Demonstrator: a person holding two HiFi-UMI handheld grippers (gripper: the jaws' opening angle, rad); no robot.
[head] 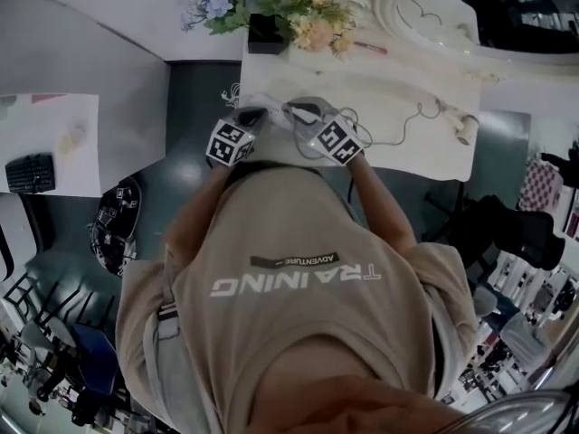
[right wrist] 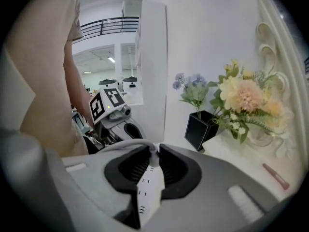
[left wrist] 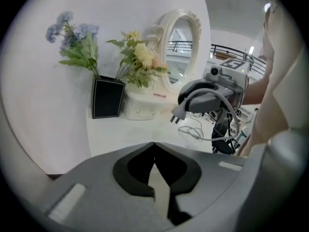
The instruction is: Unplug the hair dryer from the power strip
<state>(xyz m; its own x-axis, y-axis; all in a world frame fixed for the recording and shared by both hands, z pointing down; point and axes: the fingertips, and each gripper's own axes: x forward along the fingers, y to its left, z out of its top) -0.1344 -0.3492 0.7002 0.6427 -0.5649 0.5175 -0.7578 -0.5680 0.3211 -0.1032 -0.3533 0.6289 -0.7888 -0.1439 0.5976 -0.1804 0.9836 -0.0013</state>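
- Tongs, left gripper (left wrist: 154, 145): jaws drawn almost together in its own view; a pale flat piece (left wrist: 161, 192) fills the slit between the pads and looks pinched; judged likely the power strip, though no socket face shows to confirm it.
- Tongs, right gripper (right wrist: 153, 152): jaws set narrow, not wide; a grey cable (right wrist: 133, 141) ends between the pads; the left gripper view shows the plug (left wrist: 179, 111) held at its tip, prongs (left wrist: 174, 119) bare and pointing down and away; plug judged clear of any socket; a white bar (right wrist: 145, 192) with paired marks sits lower in the same slot, not identified.
- Cable run: it loops from the plug over the right gripper and drops to the table (head: 398, 80); slack, with loose turns lying on the white top.
- Farther right, the hair dryer (head: 465, 130) lies on the table, well apart from both grippers, near the right edge; nothing touches it.
- Step in hand, as judged: parting plug from strip. Recommended: hold the left grip firm and low so the strip cannot follow; carry the plug along the line of its prongs without twisting; grip the plug body, never the cable; leave slack so the dryer is not dragged.
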